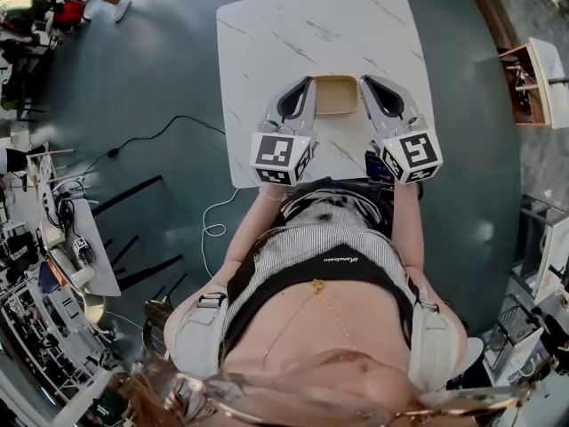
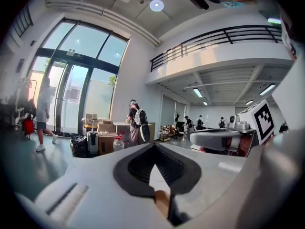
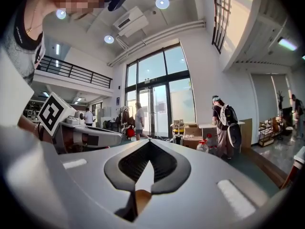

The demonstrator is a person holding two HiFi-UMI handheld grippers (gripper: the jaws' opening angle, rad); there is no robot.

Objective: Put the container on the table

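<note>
1. Teal-grey floor (image 1: 160,78) on all sides. A black cable (image 1: 151,136) and a white cable (image 1: 213,225) lie on it, left of the table.
2. White marble-pattern table (image 1: 293,25), square with rounded corners, straight ahead of the person.
3. Person (image 1: 311,256) in a striped top stands at the table's near edge, one forearm reaching out to each gripper.
4. Left gripper (image 1: 308,82) is over the near part of the table, angled inward to the container's left side. In the left gripper view its jaws are clamped on a thin tan edge, the container's wall.
5. Right gripper (image 1: 365,80) mirrors it on the container's right side. In the right gripper view its jaws are pinched on the same tan wall.
6. Container (image 1: 336,94) is tan, shallow, rectangular and open-topped. It is held between the two gripper tips over the table's near-middle. From the overhead angle I can't tell whether its base touches the tabletop or sits just above it.
</note>
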